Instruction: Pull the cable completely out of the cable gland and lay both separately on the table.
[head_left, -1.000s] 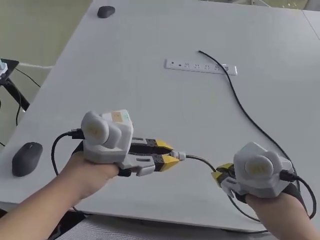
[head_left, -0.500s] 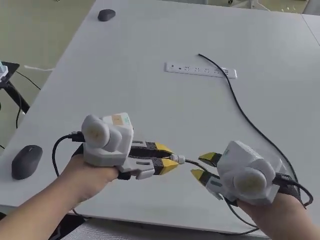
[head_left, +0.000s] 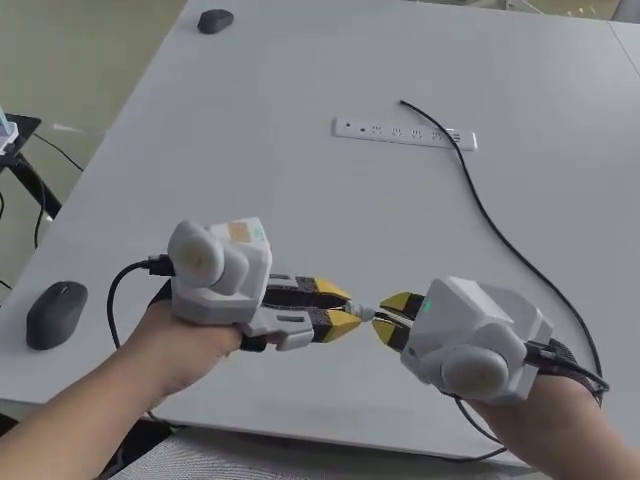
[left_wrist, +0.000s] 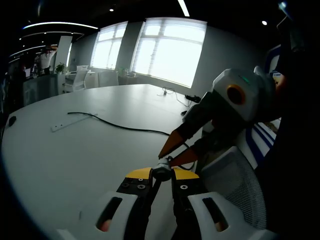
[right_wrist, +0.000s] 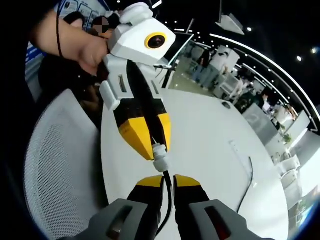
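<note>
A small white cable gland (head_left: 364, 313) is held above the table's near edge, with my left gripper (head_left: 343, 316) shut on it. It sits between the yellow jaws in the left gripper view, gland (left_wrist: 161, 171). A black cable (head_left: 500, 240) leaves the gland, passes through my right gripper (head_left: 390, 320) and trails across the table. The right gripper is shut on the cable (right_wrist: 169, 186) right behind the gland (right_wrist: 160, 156), tip to tip with the left gripper (right_wrist: 146, 134).
A white power strip (head_left: 405, 133) lies at the far middle of the white table (head_left: 300, 180), with the cable's end beside it. One dark mouse (head_left: 55, 313) sits at the near left edge, another (head_left: 215, 20) far back. A mesh chair (right_wrist: 60, 165) stands below the table edge.
My right gripper let go of the cable farther out, opened, moved left toward the gland, and has shut on the cable again right beside it. The left gripper stayed put.
</note>
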